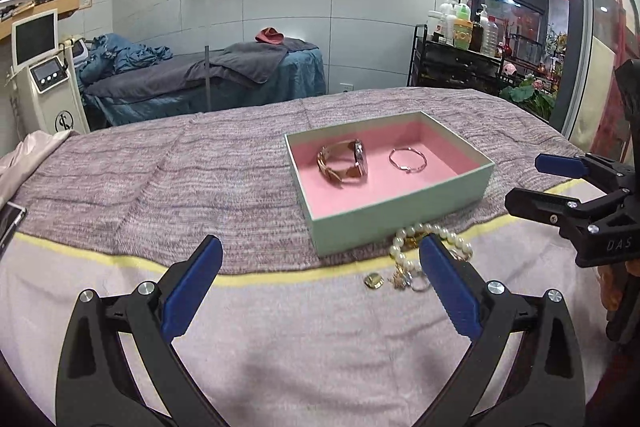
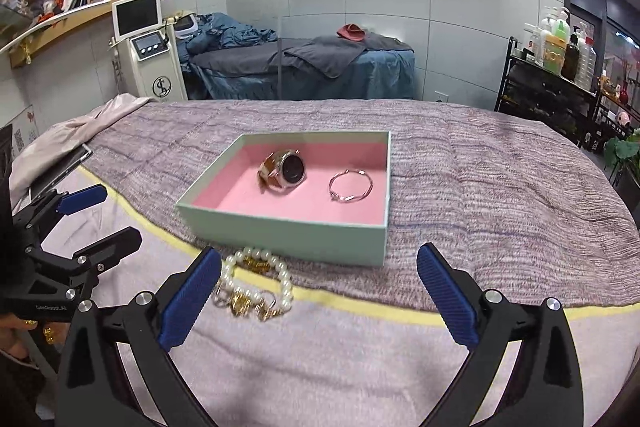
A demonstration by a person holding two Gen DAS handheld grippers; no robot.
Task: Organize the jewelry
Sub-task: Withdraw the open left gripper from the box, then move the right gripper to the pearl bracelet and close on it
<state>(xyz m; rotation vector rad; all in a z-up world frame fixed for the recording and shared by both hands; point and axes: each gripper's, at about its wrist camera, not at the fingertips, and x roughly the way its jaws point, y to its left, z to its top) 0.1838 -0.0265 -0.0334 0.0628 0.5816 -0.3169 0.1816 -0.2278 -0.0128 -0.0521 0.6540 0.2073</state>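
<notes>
A mint box (image 1: 404, 211) (image 2: 280, 227) with a pink lining sits on the blanket. In it lie a watch (image 1: 344, 163) (image 2: 285, 171) and a thin silver bangle (image 1: 408, 159) (image 2: 351, 185). In front of the box lies a pearl bracelet (image 1: 404, 241) (image 2: 256, 275) with small gold and silver rings (image 1: 412, 281) (image 2: 244, 303) and a gold stud (image 1: 373, 281). My left gripper (image 1: 320, 267) is open and empty, left of the pile. My right gripper (image 2: 318, 277) is open and empty, just right of the pile; it also shows in the left wrist view (image 1: 536, 183).
The box rests on a grey-mauve knit blanket (image 2: 480, 187) with a yellow stripe (image 2: 360, 303) and a pale towel in front. A phone (image 1: 10, 223) lies at the left edge. Behind are a massage bed (image 1: 208, 83), a machine (image 1: 44, 79) and a bottle cart (image 1: 460, 63).
</notes>
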